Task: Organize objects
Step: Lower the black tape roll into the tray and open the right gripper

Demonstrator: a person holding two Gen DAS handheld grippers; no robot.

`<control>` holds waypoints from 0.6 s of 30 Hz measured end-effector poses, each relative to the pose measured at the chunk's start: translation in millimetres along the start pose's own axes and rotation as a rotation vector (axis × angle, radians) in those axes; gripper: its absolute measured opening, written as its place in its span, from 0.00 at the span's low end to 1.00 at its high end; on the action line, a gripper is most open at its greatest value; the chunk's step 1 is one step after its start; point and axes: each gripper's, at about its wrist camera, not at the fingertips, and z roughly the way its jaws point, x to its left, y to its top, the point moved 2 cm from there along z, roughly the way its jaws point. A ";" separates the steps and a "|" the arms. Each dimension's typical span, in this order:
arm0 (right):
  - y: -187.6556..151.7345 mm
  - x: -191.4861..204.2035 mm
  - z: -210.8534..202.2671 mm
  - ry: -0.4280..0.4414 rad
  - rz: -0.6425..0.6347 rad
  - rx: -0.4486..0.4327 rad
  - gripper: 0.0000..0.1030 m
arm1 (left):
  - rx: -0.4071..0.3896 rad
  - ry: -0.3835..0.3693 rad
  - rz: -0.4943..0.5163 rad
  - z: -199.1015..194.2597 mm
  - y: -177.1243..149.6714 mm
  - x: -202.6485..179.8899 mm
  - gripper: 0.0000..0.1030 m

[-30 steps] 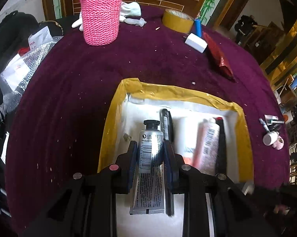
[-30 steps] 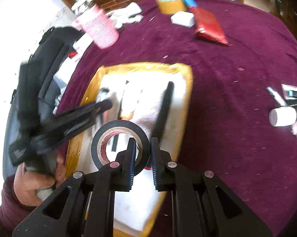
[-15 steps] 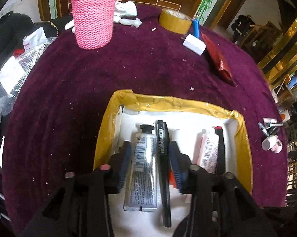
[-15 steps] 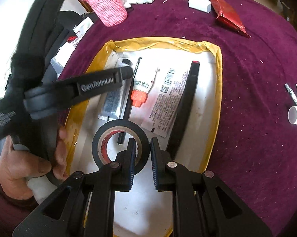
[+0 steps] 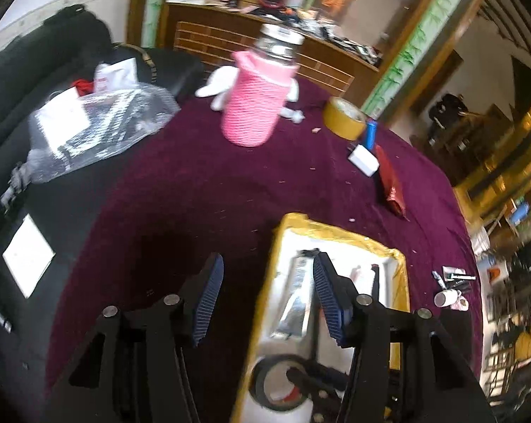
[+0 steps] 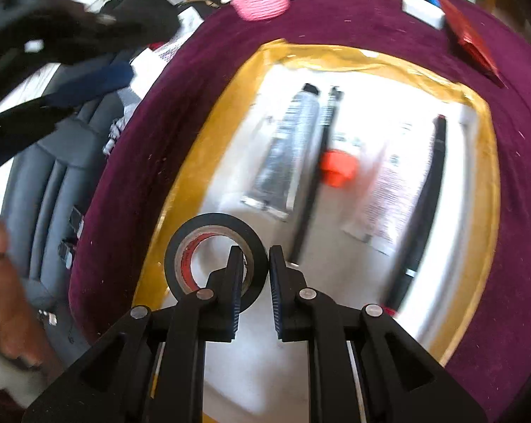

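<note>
A white tray with a yellow taped rim [image 6: 194, 162] sits on the purple table. In it lie a silver tube [image 6: 286, 155], a black pen [image 6: 321, 162], an orange-capped tube [image 6: 337, 167] and a long black stick [image 6: 427, 194]. My right gripper [image 6: 253, 264] is shut on the wall of a black tape roll [image 6: 180, 257], low over the tray's near left corner. My left gripper [image 5: 269, 264] hovers over the tray's left rim [image 5: 265, 303], its jaws opening with nothing between them. The silver tube [image 5: 297, 296] lies loose in the tray below it.
A pink knitted cup [image 5: 256, 102], a yellow tape roll [image 5: 344, 118], a white block [image 5: 363, 160] and a red packet [image 5: 388, 183] stand at the table's far side. Small items [image 5: 448, 289] lie at the right. A black bag with plastic wrap [image 5: 99, 123] is at the left.
My left gripper let go of the silver tube, opened, and rose away to the left of the tray. My right gripper carried the tape roll lower over the tray.
</note>
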 end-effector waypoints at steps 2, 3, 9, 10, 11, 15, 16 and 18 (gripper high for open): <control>2.3 7.7 7.2 -0.051 -0.034 -0.004 0.12 | 0.005 0.010 -0.027 -6.0 -5.2 10.8 0.46; 4.8 8.2 10.4 -0.061 -0.040 -0.005 0.13 | 0.006 0.012 -0.037 -6.4 -6.3 13.6 0.46; 2.6 9.9 13.0 -0.075 -0.029 0.004 0.14 | 0.008 0.011 -0.069 -9.2 -15.7 22.9 0.46; 2.7 10.2 11.1 -0.085 -0.031 0.000 0.15 | 0.009 0.010 -0.073 -9.0 -16.6 22.6 0.46; 3.7 9.7 9.7 -0.088 -0.034 -0.003 0.17 | 0.010 0.008 -0.074 -8.9 -17.1 22.1 0.46; -2.8 9.6 -9.6 -0.115 -0.036 -0.049 0.18 | 0.010 -0.006 -0.067 -11.9 -22.1 12.5 0.46; -3.6 8.3 -14.9 -0.120 -0.034 -0.061 0.18 | 0.010 -0.009 -0.065 -13.1 -23.1 9.6 0.46; -5.9 3.4 -26.8 -0.135 -0.025 -0.089 0.21 | 0.010 -0.020 -0.057 -13.3 -25.4 -1.3 0.46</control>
